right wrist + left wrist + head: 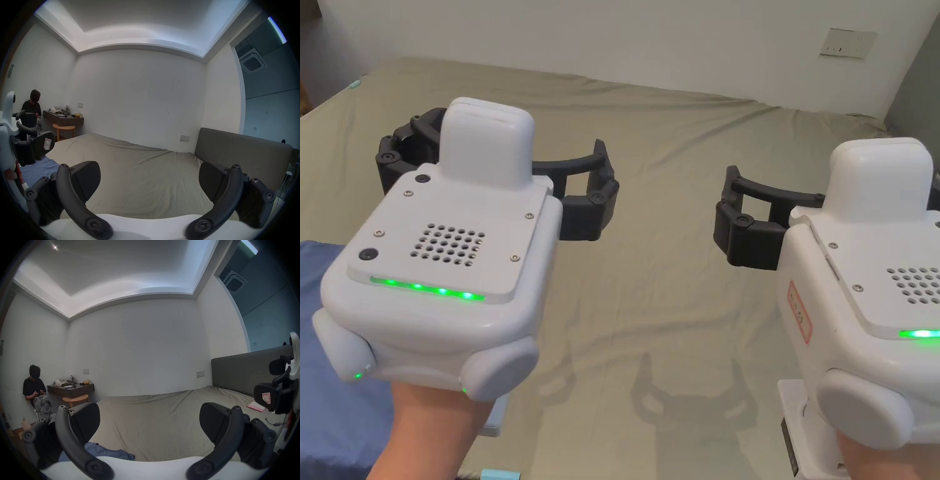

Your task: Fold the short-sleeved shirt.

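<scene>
Holding both tools up over the olive-green bed sheet (675, 187), we have nothing gripped yet. Our left gripper (149, 420), white-bodied with black jaws, has its jaws spread wide and empty; our right gripper (149, 180), of the same build, is equally spread with bare sheet between its pads.

The blue short-sleeved shirt (331, 375) lies on the bed down at our left, below and beside the left hand (431, 431). In the left gripper view it shows just under the jaws; in the right gripper view it lies beyond the left tool.

We judge the folding has not begun, so the step in hand is reaching the shirt. To do it well, we should swing both grippers left and down and find a clear edge such as the shoulders or hem. Each jaw pair should close on a single layer of cloth, not on the sheet beneath. Keeping the two grips well apart should let the fabric spread flat before any fold.
</scene>
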`<act>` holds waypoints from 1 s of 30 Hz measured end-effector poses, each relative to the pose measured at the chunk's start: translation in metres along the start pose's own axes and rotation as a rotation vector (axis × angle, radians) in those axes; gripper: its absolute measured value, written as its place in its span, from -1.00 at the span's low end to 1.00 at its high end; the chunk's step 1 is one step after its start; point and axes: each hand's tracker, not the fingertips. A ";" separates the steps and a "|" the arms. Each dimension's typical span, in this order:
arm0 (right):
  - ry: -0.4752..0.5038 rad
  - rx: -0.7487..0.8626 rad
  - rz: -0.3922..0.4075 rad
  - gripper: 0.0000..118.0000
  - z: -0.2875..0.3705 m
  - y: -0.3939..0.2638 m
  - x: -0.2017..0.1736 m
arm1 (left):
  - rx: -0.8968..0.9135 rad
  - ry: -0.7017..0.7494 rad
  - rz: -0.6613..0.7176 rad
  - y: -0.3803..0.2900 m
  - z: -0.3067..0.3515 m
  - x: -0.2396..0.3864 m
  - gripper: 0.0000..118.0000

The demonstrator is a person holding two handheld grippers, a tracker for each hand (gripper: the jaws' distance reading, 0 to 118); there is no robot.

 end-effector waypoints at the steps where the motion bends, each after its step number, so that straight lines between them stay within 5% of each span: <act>1: 0.000 -0.001 -0.004 1.00 0.001 0.000 0.000 | -0.010 -0.008 0.005 0.000 0.000 0.000 0.98; 3: 0.009 -0.006 -0.007 0.99 0.002 0.001 0.001 | -0.022 -0.018 0.003 0.001 0.001 0.003 0.78; 4: 0.016 -0.012 -0.005 0.83 0.002 0.001 0.001 | -0.022 -0.019 -0.002 0.001 0.002 0.003 0.36; 5: 0.028 -0.014 -0.001 0.47 0.004 0.002 0.001 | -0.021 -0.016 -0.015 0.000 0.002 0.005 -0.08; 7: 0.025 -0.015 0.007 -0.85 0.006 0.004 -0.001 | -0.024 -0.001 -0.040 -0.001 0.001 0.008 -0.82; 8: 0.013 -0.019 0.019 -0.98 0.005 0.004 -0.002 | -0.027 -0.004 -0.044 -0.001 0.001 0.007 -0.84; 10: 0.014 -0.018 0.023 -0.98 0.003 0.003 -0.001 | -0.040 -0.030 -0.034 -0.001 0.000 0.008 -1.00; 23: 0.030 -0.024 0.008 -0.98 0.002 0.005 0.001 | -0.046 -0.026 -0.044 0.005 0.005 0.005 -1.00; 30: 0.116 -0.010 0.010 -0.98 -0.005 0.006 -0.029 | -0.055 0.055 -0.054 0.009 0.015 -0.024 -1.00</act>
